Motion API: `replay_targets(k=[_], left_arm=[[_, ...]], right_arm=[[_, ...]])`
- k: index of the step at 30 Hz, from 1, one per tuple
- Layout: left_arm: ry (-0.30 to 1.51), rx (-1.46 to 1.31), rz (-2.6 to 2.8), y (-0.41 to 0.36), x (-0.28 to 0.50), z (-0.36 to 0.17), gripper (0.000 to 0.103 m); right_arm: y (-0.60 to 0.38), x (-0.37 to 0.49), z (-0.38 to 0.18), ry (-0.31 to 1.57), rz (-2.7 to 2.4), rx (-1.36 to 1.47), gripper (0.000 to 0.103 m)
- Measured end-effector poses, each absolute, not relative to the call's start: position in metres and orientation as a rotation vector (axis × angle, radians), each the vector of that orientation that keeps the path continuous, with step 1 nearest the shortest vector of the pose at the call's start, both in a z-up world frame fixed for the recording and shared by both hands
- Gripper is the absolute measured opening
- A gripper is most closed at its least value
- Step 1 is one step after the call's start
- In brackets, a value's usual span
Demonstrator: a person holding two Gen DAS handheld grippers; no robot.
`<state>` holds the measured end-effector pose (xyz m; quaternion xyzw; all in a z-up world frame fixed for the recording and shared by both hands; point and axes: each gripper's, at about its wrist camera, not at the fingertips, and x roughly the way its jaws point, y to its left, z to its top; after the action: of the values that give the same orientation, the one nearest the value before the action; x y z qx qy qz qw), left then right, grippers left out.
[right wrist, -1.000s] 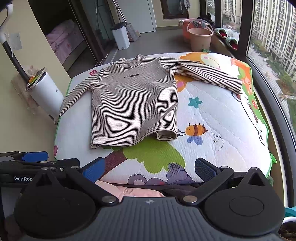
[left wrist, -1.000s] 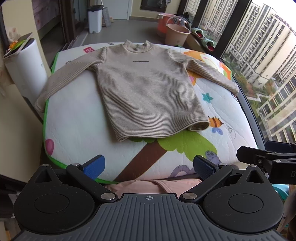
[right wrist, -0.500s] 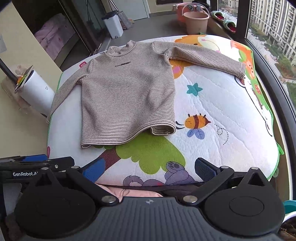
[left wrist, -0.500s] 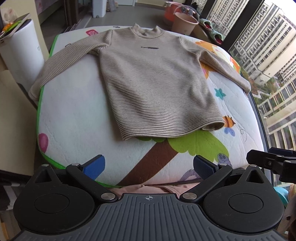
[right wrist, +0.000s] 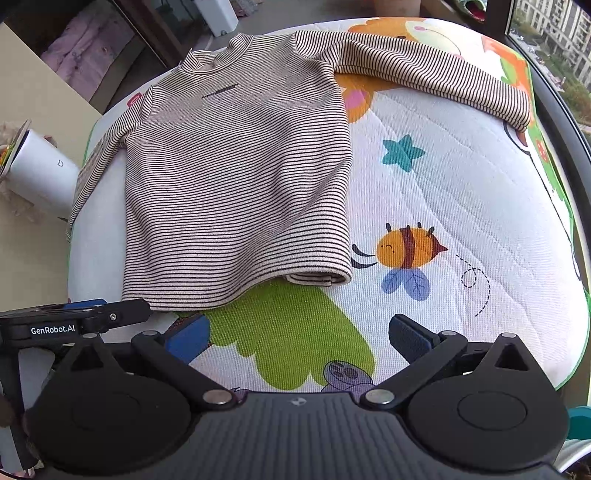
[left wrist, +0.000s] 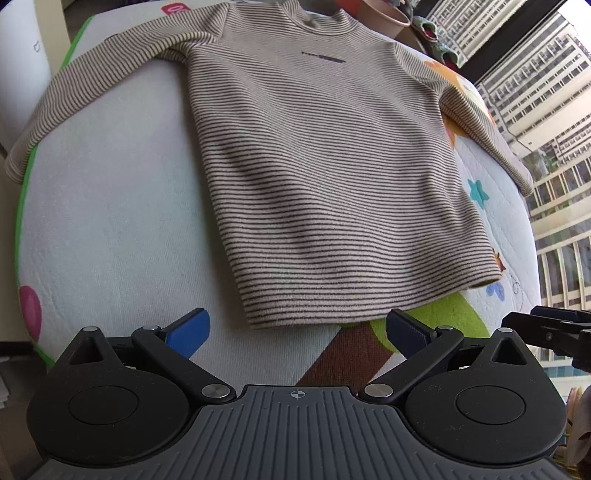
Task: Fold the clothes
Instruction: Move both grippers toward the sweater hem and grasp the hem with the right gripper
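Note:
A beige long-sleeved sweater with thin dark stripes point(left wrist: 317, 177) point(right wrist: 236, 177) lies face up on a cartoon-printed mat point(left wrist: 110, 229) point(right wrist: 461, 206), both sleeves spread outward. Its hem's right corner is slightly curled under. My left gripper point(left wrist: 295, 330) hovers open just before the hem's near left part, nothing between its blue-padded fingers. My right gripper point(right wrist: 299, 338) is open over the green tree print, short of the hem's right corner. Each gripper shows at the other view's edge.
A white cylinder appliance point(right wrist: 40, 177) stands left of the mat. A pink bucket point(left wrist: 384, 14) and slippers sit beyond the far edge. A window with a dark frame point(right wrist: 554, 103) runs along the right side. The mat's right half lies bare.
Both grippers have moved forward and down toward the sweater's hem, so the sweater looks much larger now. Both stay open. The sweater has not moved.

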<state>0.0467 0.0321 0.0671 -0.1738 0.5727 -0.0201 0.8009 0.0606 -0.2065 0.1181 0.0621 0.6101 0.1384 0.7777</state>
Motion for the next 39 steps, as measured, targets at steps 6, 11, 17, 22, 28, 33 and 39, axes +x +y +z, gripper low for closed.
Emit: replay_targets(k=[6, 11, 17, 22, 28, 33, 39], left_arm=[[1.092, -0.444, -0.138, 0.031, 0.069, 0.058, 0.103], [0.916, -0.349, -0.130, 0.025, 0.085, 0.054, 0.103], [0.750, -0.250, -0.109, 0.018, 0.111, 0.051, 0.103], [0.663, -0.356, -0.138, 0.024, 0.134, 0.048, 0.103], [0.611, -0.443, -0.113, 0.034, 0.146, 0.024, 0.103], [0.626, -0.444, -0.121, 0.035, 0.147, 0.016, 0.103], [0.647, -0.387, -0.106, 0.027, 0.147, 0.017, 0.103]], right_arm=[[-0.204, 0.083, 0.107, 1.123, 0.443, 0.198, 0.103], [-0.215, 0.098, 0.098, 0.859, 0.501, 0.207, 0.103], [-0.224, 0.133, 0.076, 0.763, 0.444, 0.236, 0.103], [-0.245, 0.167, 0.062, 0.688, 0.378, 0.373, 0.103], [-0.289, 0.195, 0.027, 0.724, 0.297, 0.696, 0.103], [-0.304, 0.199, 0.013, 0.719, 0.318, 0.819, 0.103], [-0.293, 0.202, 0.015, 0.741, 0.381, 0.661, 0.103]])
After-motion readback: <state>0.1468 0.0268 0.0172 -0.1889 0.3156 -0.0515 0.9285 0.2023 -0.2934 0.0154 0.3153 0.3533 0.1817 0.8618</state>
